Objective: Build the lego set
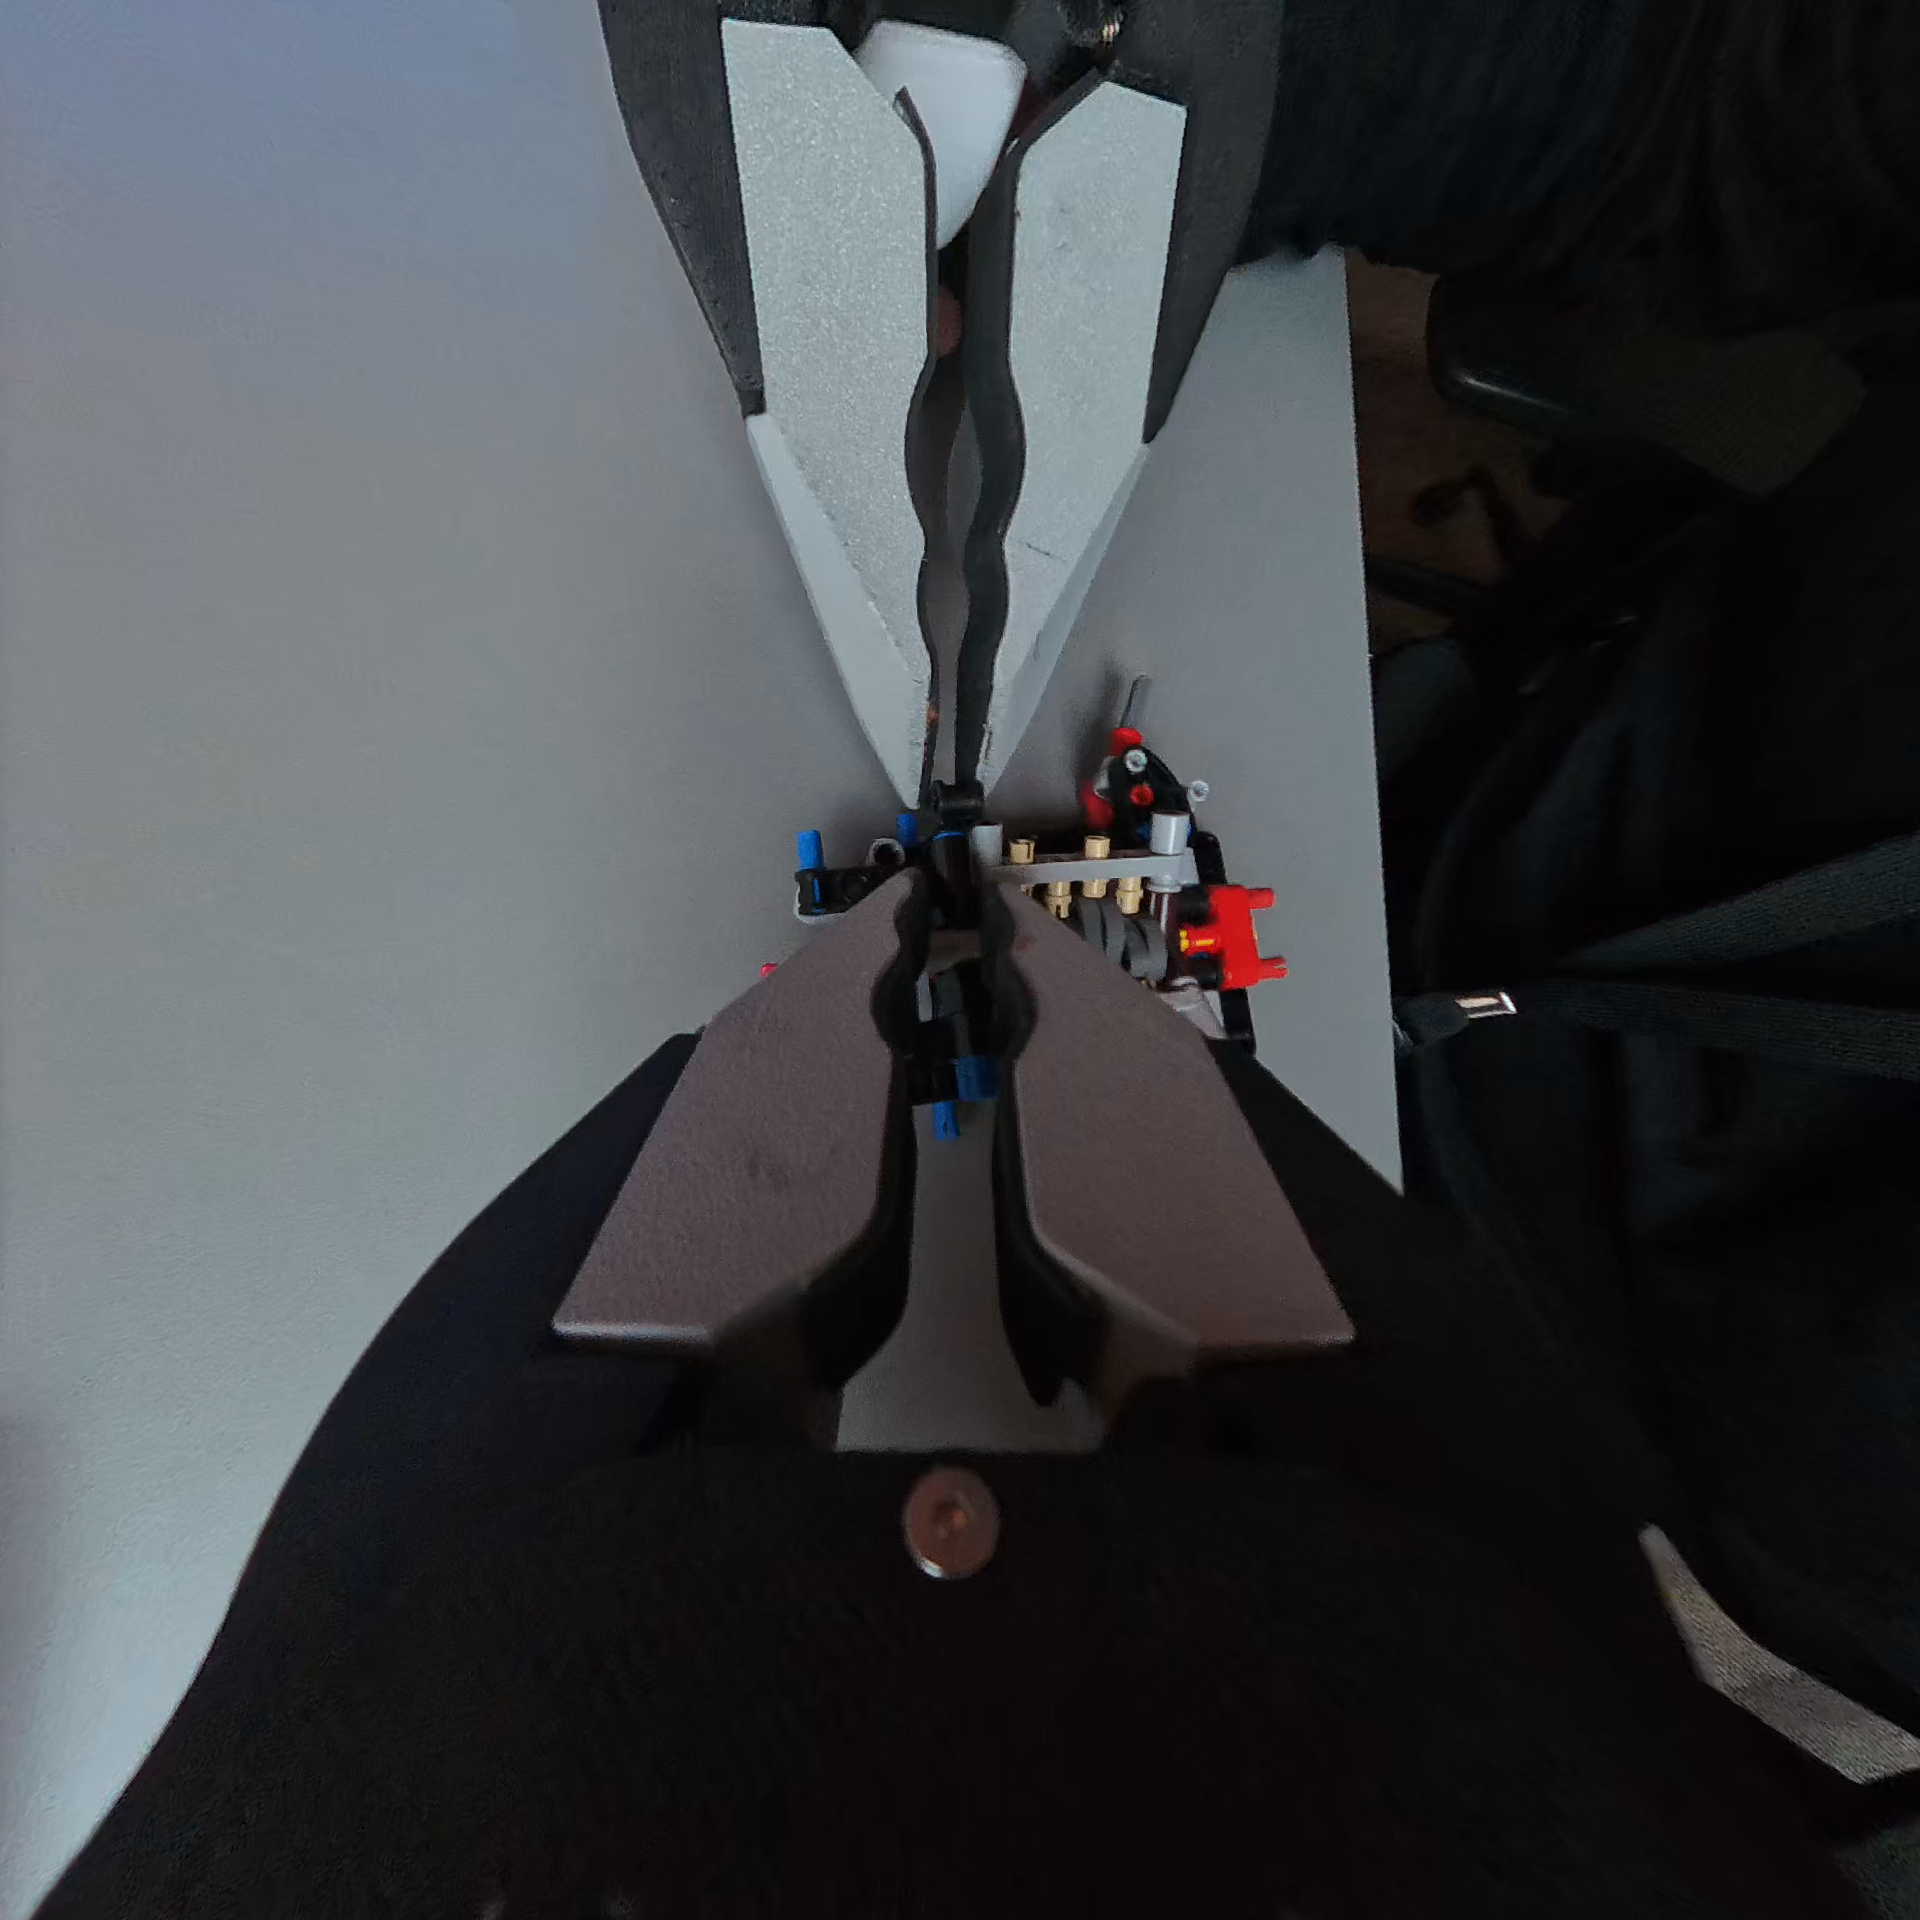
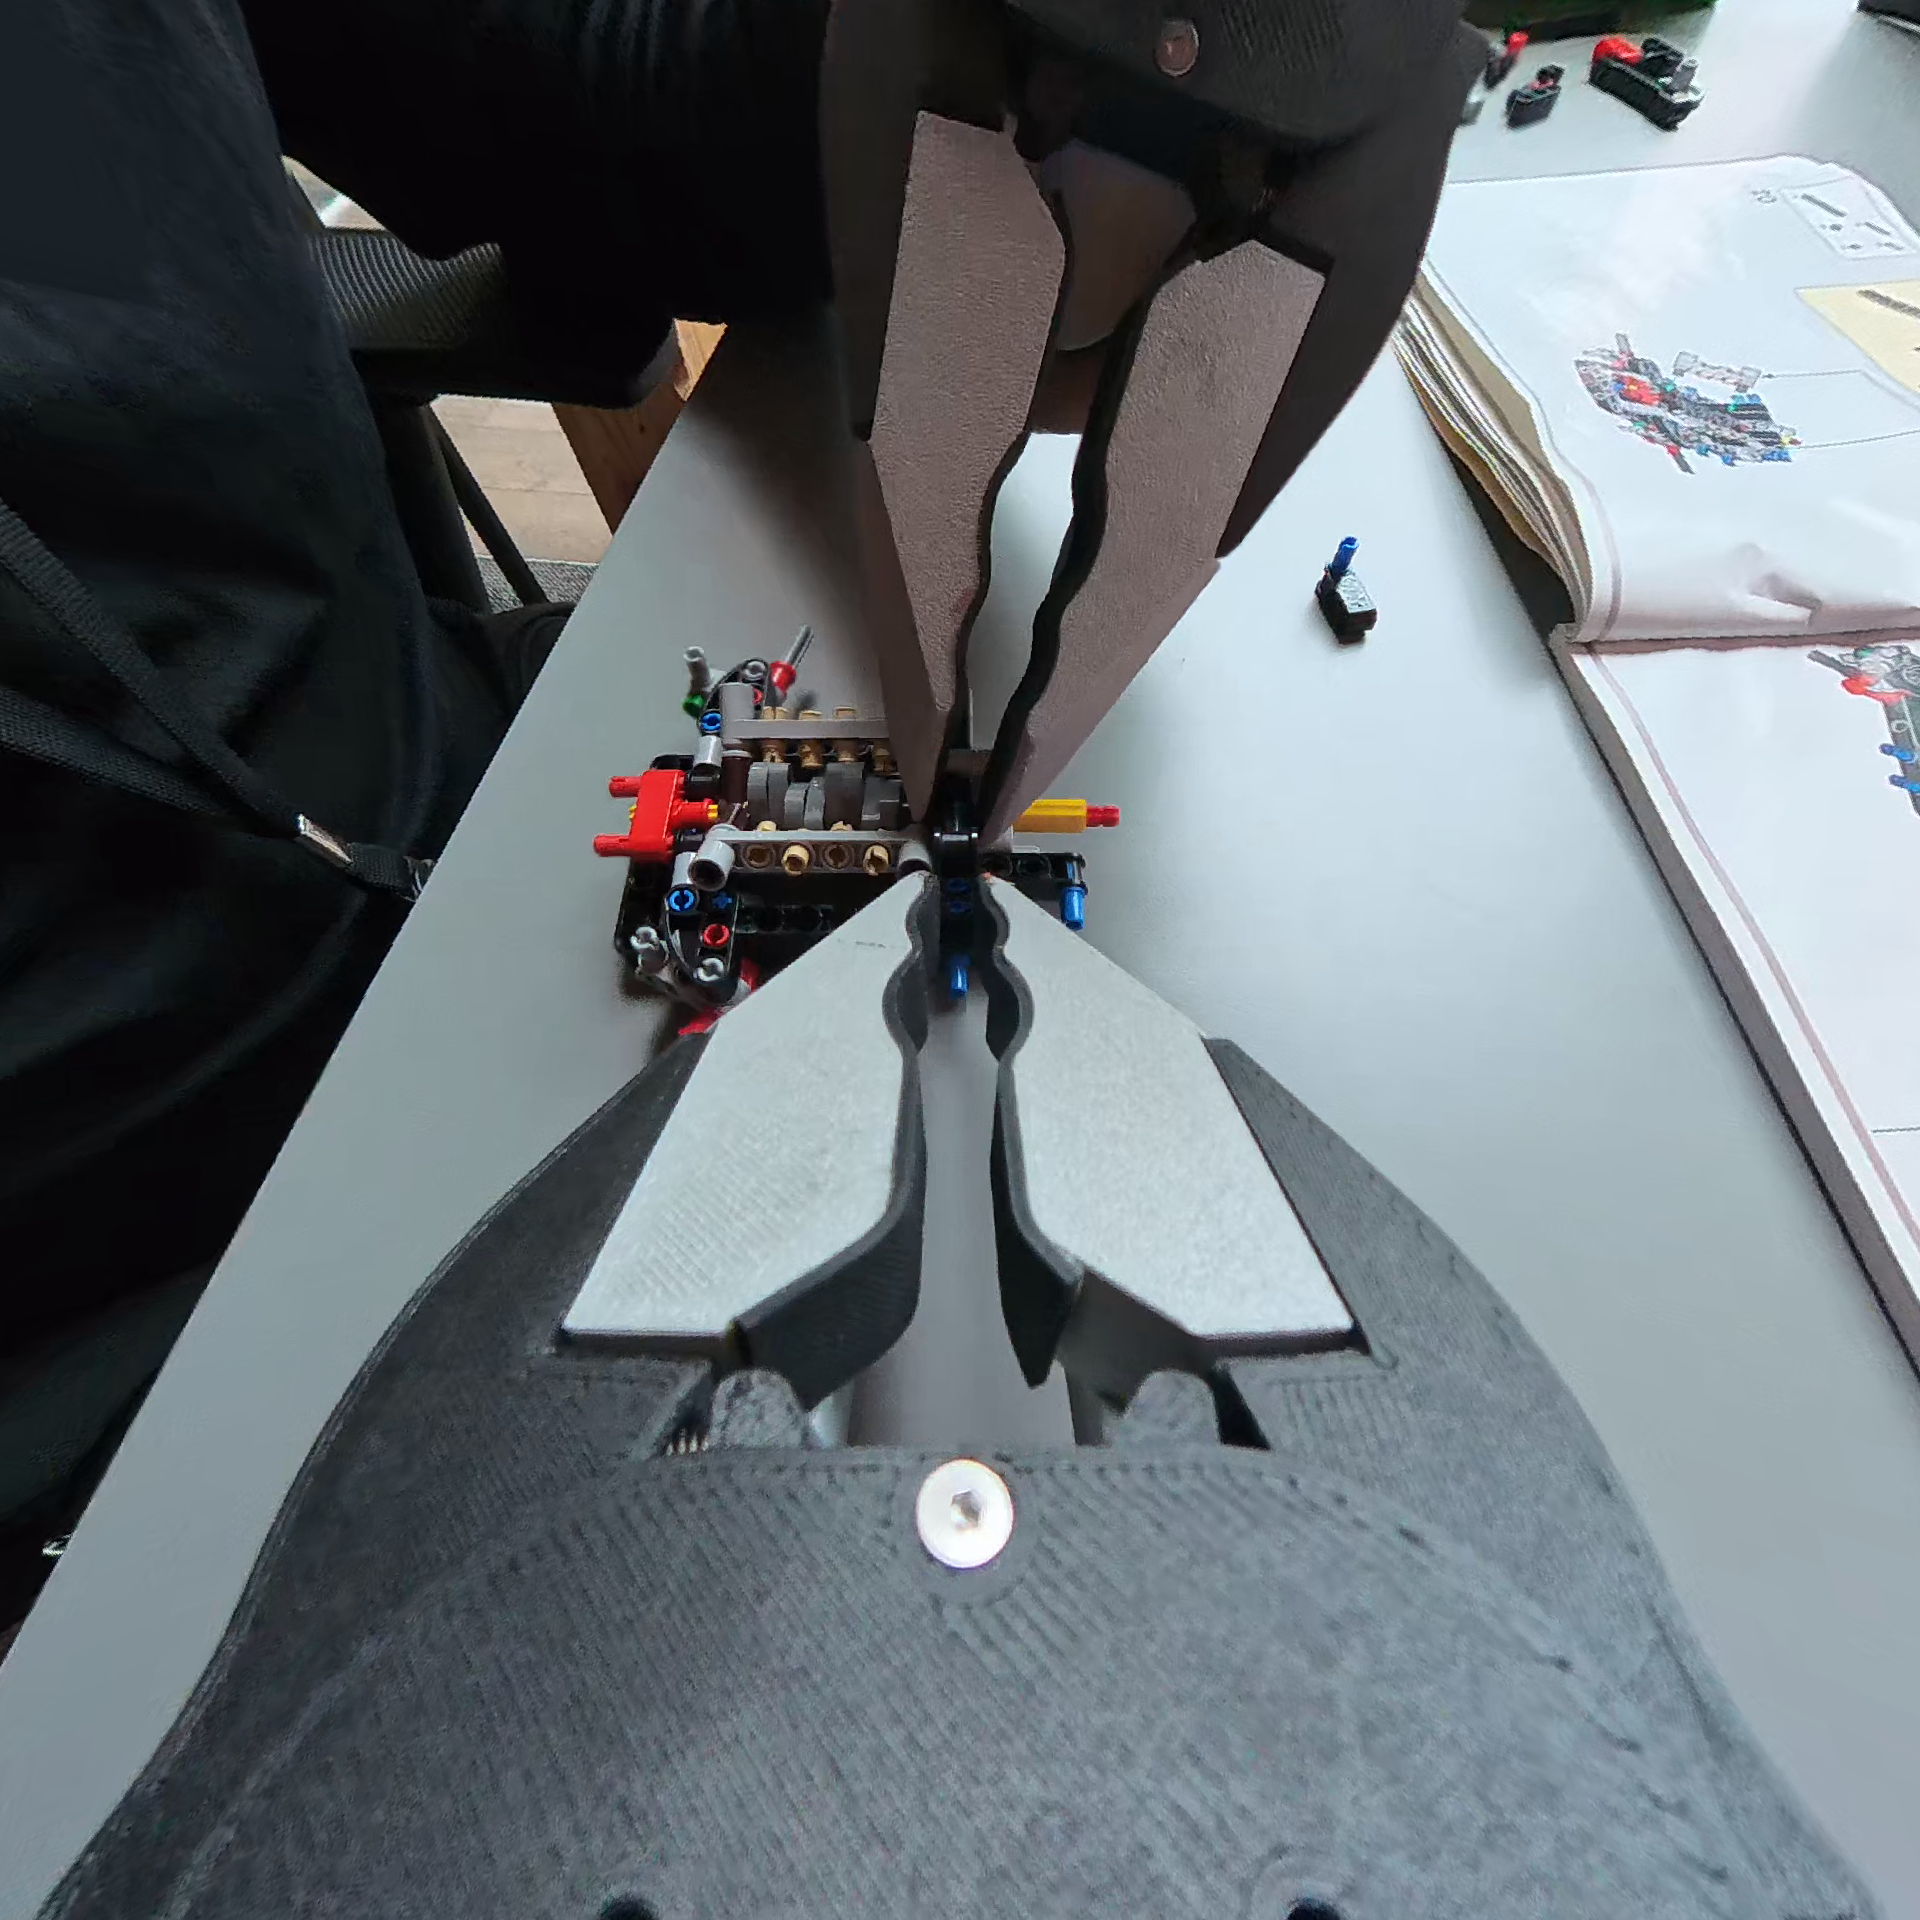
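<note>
At the near edge of the grey worktop (image 2: 1299, 1039), beside the seated person's dark clothing, the partly built lego model (image 2: 790, 831) rests flat, with both tools converging on its right end. The left gripper (image 1: 951, 914) has its brown jaws pinched almost closed on a black connector piece (image 1: 951, 831) that carries blue pins. The right gripper (image 2: 954, 904), its silver jaws likewise drawn in, grips the same black piece from the opposite side, tip to tip.

Risks noted:
- Two tools bear on one small part. Any sideways disagreement between them could twist the piece off its pins or lever the model's frame apart.
- The model sits close to the worktop edge. A push toward the person could slide it off, since nothing appears to brace it.
- The contact point is hidden by the jaw tips in both views, so pin alignment cannot be confirmed. Forcing a misaligned pin may pop neighbouring beams.
- A loose black piece with a blue pin (image 2: 1345, 592) lies well apart to the far right, near the open instruction booklet (image 2: 1683, 416), and could be swept by a careless withdrawal.
</note>
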Demonstrator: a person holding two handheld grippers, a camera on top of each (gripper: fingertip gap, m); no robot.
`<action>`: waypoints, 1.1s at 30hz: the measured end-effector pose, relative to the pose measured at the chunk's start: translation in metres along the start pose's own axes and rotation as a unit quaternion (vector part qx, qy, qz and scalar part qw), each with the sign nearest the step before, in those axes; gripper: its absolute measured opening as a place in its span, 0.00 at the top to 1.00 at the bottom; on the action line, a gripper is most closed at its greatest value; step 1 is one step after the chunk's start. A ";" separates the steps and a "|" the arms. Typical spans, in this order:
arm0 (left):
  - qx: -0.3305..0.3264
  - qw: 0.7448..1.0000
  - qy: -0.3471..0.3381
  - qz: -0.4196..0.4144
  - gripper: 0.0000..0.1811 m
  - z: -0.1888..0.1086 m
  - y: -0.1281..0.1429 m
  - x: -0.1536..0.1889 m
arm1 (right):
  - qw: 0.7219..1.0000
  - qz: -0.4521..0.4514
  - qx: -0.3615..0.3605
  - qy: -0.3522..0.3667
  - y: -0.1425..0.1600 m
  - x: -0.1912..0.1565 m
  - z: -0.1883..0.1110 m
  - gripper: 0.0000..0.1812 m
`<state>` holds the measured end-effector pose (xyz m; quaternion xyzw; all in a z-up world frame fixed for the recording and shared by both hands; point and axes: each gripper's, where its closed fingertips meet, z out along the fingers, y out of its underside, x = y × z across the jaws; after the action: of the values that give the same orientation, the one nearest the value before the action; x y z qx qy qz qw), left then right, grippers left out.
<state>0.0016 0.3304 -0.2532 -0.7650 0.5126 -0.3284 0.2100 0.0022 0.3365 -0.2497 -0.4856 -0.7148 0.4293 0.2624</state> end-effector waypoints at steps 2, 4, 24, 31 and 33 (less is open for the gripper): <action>0.004 1.000 -0.007 0.009 0.97 0.000 -0.001 -0.002 | 1.000 -0.005 -0.003 0.001 0.001 0.001 -0.001 0.99; 0.012 1.000 0.001 0.001 0.97 0.000 -0.002 -0.002 | 1.000 -0.006 -0.004 -0.003 0.001 0.000 -0.001 0.99; 0.024 0.999 -0.019 0.012 0.97 0.001 -0.005 -0.007 | 1.000 0.005 0.000 -0.019 0.002 0.003 -0.003 0.97; 0.012 1.000 0.006 -0.019 0.92 -0.001 0.001 -0.008 | 0.999 -0.018 -0.041 0.006 0.014 0.005 0.002 1.00; 0.005 1.000 0.005 -0.018 0.91 -0.002 0.003 -0.008 | 0.999 -0.018 -0.038 0.008 0.013 0.006 0.002 1.00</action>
<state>-0.0036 0.3365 -0.2561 -0.7718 0.4979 -0.3381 0.2054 0.0042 0.3432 -0.2620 -0.4860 -0.7367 0.3934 0.2573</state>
